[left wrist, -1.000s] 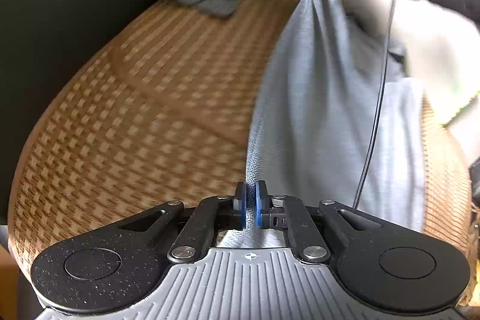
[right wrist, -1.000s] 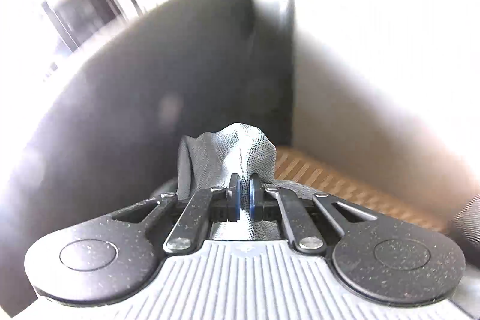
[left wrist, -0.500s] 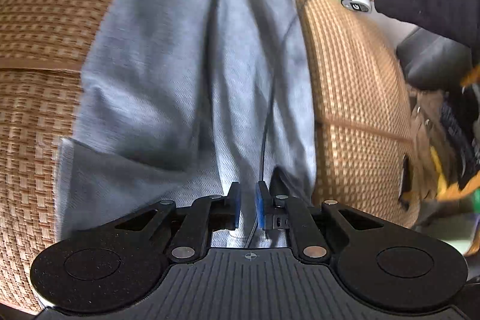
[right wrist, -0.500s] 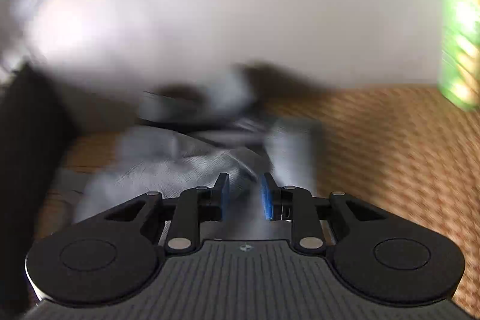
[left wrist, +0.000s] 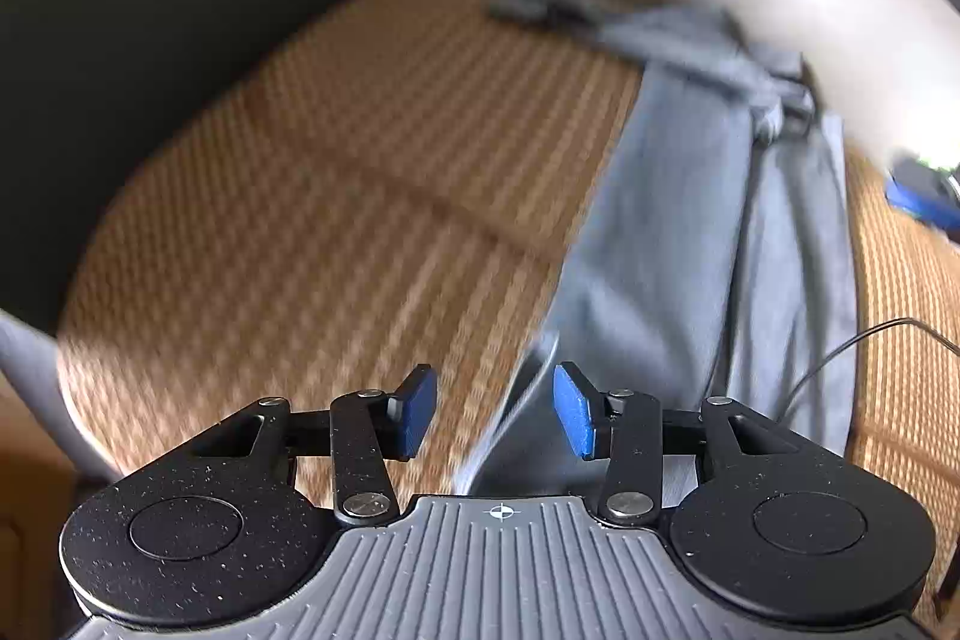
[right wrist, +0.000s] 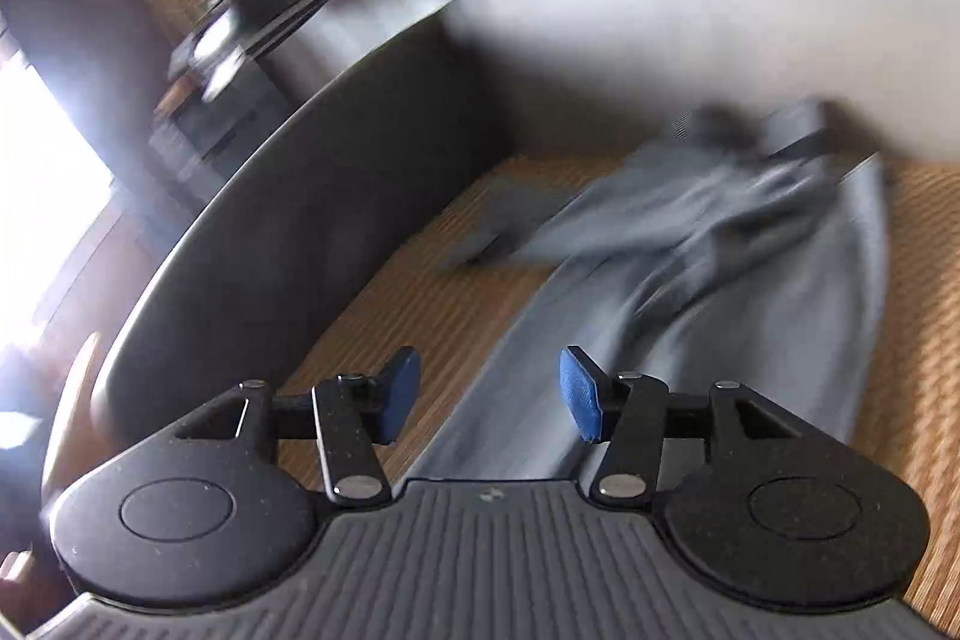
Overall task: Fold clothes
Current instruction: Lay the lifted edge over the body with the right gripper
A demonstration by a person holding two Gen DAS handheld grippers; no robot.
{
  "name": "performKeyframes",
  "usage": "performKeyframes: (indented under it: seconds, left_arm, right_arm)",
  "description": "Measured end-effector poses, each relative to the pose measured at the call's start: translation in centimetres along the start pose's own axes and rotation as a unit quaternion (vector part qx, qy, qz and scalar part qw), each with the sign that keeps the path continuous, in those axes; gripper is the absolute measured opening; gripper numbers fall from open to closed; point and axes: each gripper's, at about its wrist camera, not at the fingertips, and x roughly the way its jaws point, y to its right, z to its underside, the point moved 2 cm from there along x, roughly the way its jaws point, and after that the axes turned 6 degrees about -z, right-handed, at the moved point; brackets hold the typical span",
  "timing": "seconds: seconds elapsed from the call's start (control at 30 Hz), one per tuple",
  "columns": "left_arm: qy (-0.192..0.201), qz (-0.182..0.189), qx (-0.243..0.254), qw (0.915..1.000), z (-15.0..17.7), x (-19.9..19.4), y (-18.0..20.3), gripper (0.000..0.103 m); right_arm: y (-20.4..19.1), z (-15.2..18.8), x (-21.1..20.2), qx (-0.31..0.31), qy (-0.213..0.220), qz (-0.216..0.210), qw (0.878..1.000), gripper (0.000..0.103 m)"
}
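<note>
Grey trousers are laid lengthwise on the woven mat, bunched toward one o'clock. Left gripper jaws are opening over a hem edge, unpressed. Right gripper jaws are likewise opening above the cloth, nothing gripped.

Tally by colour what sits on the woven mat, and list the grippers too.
Grey garments: 1, the long grey garment laid out along the woven mat.
Dark thin cables: 1, the cable at the garment's edge.
Grippers, jaws opening, pressing nothing: 2, left gripper and right gripper.
Total: 4
</note>
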Motion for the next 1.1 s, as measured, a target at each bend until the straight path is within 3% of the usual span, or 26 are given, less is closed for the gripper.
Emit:
performKeyframes:
  seconds: [0.1,0.2,0.4,0.53,0.57,0.6,0.63,0.77,0.9,0.97,1.0,1.1]
  left_arm:
    - [-0.035,0.020,0.019,0.9990,2.0,1.1,-0.5,0.059]
    - [-0.042,0.030,0.036,0.9980,2.9,2.0,-0.9,0.060]
    - [-0.059,0.042,0.054,0.9959,4.1,3.7,-3.3,0.054]
    - [-0.051,0.054,0.049,0.9961,4.1,3.5,-5.2,0.054]
    - [-0.049,0.060,0.045,0.9960,4.1,3.0,-5.6,0.054]
    - [-0.046,0.066,0.042,0.9958,4.0,2.4,-6.0,0.056]
    - [-0.043,0.074,0.041,0.9954,4.0,1.7,-6.4,0.056]
    - [-0.041,0.105,0.030,0.9932,4.0,-0.6,-8.0,0.060]
    - [-0.055,0.119,0.022,0.9911,4.5,-0.7,-8.6,0.060]
    - [-0.061,0.124,0.030,0.9900,4.9,-0.1,-8.2,0.061]
    - [-0.063,0.125,0.032,0.9896,5.0,0.2,-8.0,0.061]
    - [-0.066,0.125,0.039,0.9891,4.8,1.6,-7.1,0.060]
  right_arm:
    - [-2.7,4.0,1.4,-0.012,-0.066,-0.028,0.997,0.059]
    - [-5.1,7.2,3.7,-0.033,-0.117,-0.053,0.991,0.059]
    - [-8.4,8.3,10.2,-0.095,-0.160,-0.076,0.980,0.059]
    - [-9.4,8.5,13.7,-0.127,-0.191,-0.070,0.971,0.059]
    - [-9.7,8.8,14.2,-0.135,-0.203,-0.064,0.968,0.049]
    - [-9.9,9.0,14.6,-0.140,-0.217,-0.065,0.964,0.032]
    - [-10.5,9.2,14.3,-0.145,-0.227,-0.077,0.960,0.004]
    - [-14.2,9.8,9.3,-0.220,-0.220,-0.110,0.944,0.003]
    - [-14.7,13.8,6.3,-0.301,-0.281,-0.087,0.907,0.004]
    - [-13.6,15.8,6.0,-0.331,-0.318,-0.062,0.886,0.008]
    - [-13.0,16.3,6.0,-0.339,-0.331,-0.054,0.879,0.016]
    - [-12.3,16.1,4.5,-0.332,-0.325,-0.036,0.885,0.024]
